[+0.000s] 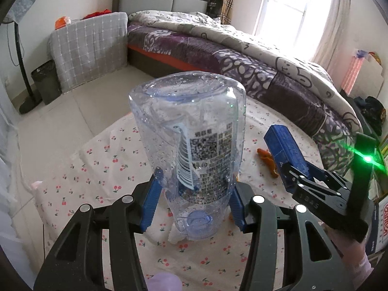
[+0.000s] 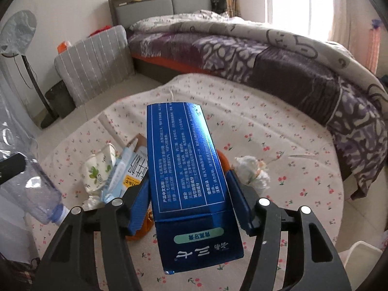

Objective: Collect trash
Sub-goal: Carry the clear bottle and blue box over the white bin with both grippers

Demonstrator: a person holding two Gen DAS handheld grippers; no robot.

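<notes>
Both pairs of jaws are clamping something: the left gripper is squeezing a clear plastic bottle near its neck, and the right gripper is pinching a blue carton across its narrow sides.

Each gripper is being held out over a table draped in a cherry-print cloth. From the left wrist view, the bottle is pointing away with its base toward the room and its blue cap toward the camera, droplets clinging inside. The right gripper is hanging just to the right of it, with the carton angling up and leftward.

Below the carton, more rubbish is lying on the cloth: a crumpled floral paper cup, a pale blue packet touching it, a crumpled white tissue to the right, and an orange scrap partly hidden under the carton.

Beyond the table, a bed with a purple patterned quilt is filling the right side. A dark bin is standing on the floor beside a grey checked cover and a fan stand.
</notes>
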